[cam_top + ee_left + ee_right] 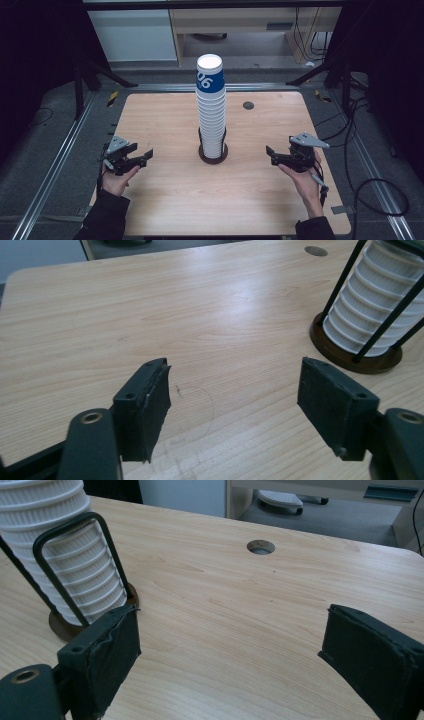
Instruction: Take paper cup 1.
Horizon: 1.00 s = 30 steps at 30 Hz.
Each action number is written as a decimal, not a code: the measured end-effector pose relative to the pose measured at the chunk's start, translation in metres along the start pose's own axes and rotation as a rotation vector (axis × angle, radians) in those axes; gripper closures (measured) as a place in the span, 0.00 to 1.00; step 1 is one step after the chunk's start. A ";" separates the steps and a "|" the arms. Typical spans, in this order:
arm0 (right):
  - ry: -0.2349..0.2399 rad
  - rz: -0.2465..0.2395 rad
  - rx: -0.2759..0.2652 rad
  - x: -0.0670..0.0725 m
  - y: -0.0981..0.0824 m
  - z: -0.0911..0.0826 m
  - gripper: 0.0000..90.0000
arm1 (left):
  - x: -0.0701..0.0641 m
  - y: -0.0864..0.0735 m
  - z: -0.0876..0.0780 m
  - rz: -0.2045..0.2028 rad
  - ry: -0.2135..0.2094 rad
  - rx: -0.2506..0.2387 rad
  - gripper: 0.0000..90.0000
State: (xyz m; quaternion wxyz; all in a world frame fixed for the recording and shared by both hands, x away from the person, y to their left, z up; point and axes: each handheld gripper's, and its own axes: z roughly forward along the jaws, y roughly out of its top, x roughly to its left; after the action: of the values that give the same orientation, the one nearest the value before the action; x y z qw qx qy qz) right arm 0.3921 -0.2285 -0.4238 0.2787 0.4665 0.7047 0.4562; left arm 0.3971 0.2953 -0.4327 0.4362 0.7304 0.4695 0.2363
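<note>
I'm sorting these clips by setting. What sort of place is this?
Most likely a lab or workshop bench set up for recording. A bare wooden table stands inside a metal rail frame, loose cables trail over the dark floor, and the stack of paper cups sits alone at its centre.

- A lab-style recording room: aluminium rails (55, 160) flank the desk (165, 200).
- Cables (360, 150) trail beside the desk; black stands (82, 75) rise behind it.
</note>
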 end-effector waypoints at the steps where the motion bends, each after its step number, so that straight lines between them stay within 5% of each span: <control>1: 0.000 0.000 0.000 0.000 0.000 0.000 0.10 | 0.000 0.000 0.000 -0.005 -0.004 -0.005 0.32; 13: 0.045 -0.016 -0.035 -0.002 0.012 -0.012 0.12 | -0.005 0.001 -0.001 0.030 -0.035 0.011 0.24; 20: 0.109 -0.054 -0.108 0.010 0.043 -0.024 0.12 | -0.005 -0.002 0.005 0.029 -0.052 0.034 0.22; 30: 0.182 -0.038 -0.189 0.022 0.080 -0.029 0.11 | -0.008 -0.005 0.008 0.035 -0.075 0.036 0.21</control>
State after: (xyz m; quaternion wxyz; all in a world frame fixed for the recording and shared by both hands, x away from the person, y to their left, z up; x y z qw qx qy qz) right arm 0.3918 -0.2077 -0.3382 0.2648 0.3817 0.6896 0.5555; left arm 0.3976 0.2857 -0.4405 0.4362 0.7546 0.4441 0.2078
